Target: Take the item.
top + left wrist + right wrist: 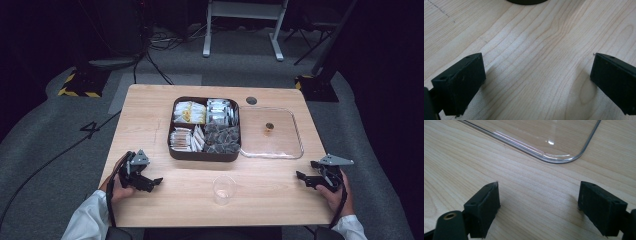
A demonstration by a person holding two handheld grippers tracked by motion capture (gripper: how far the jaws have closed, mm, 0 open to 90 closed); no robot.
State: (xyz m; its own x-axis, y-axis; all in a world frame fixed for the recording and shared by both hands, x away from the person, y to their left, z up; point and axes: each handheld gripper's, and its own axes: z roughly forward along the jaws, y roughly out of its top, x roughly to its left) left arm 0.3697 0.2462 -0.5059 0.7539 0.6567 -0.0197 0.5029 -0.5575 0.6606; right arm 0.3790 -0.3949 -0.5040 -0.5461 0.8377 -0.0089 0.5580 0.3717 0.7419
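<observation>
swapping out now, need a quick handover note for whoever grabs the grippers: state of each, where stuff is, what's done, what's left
Left gripper: open, nothing in it, resting low at the near left of the table.
Right gripper: open, nothing in it, near right, just short of the clear lid.
Things: dark box of packets at centre, four compartments full. Its clear lid lies flat beside it on the right. Clear plastic cup stands upright near the front edge, looks empty.
Done: lid is off the box.
Left: nothing picked up yet; likely a packet goes to the cup.
</observation>
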